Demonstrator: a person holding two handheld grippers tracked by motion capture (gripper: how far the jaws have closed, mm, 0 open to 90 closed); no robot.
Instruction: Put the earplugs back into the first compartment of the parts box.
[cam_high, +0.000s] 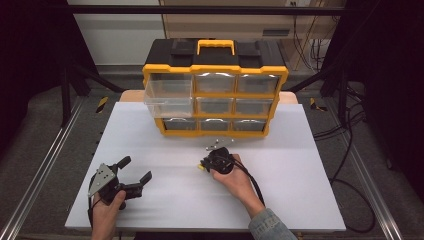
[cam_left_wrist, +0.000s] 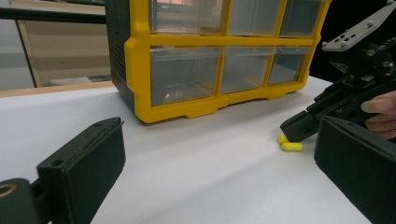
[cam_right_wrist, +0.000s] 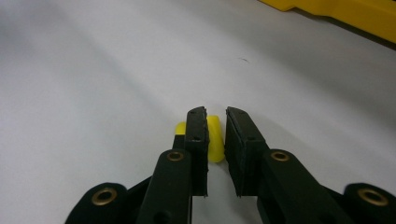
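Earplugs: two small yellow earplugs lie on the white table, in front of the organizer's lower middle, touching or nearly touching each other.
Left gripper: left gripper sits low at the table's near left, jaws spread wide, nothing between them, well apart from the earplugs.
Open drawer: one clear drawer at the organizer's upper left is pulled out and looks empty; a likely place for the earplugs, as I judge it.
Organizer: yellow and black organizer stands at the far middle of the table; its other drawers are pushed in.
Right gripper: right gripper is down at the table, jaws narrowed around one earplug; a gap remains on one side, so the pinch looks not quite made, though the angle makes it hard to be sure. A second earplug pokes out behind the left jaw.
Progress: early. Drawer open, earplugs on the table, none lifted yet. Left to do: close on one, carry it up to the drawer, then the other.
Room: bare table on both sides of the earplugs; the organizer's front edge is near beyond them, and the open drawer overhangs the path upward at left.
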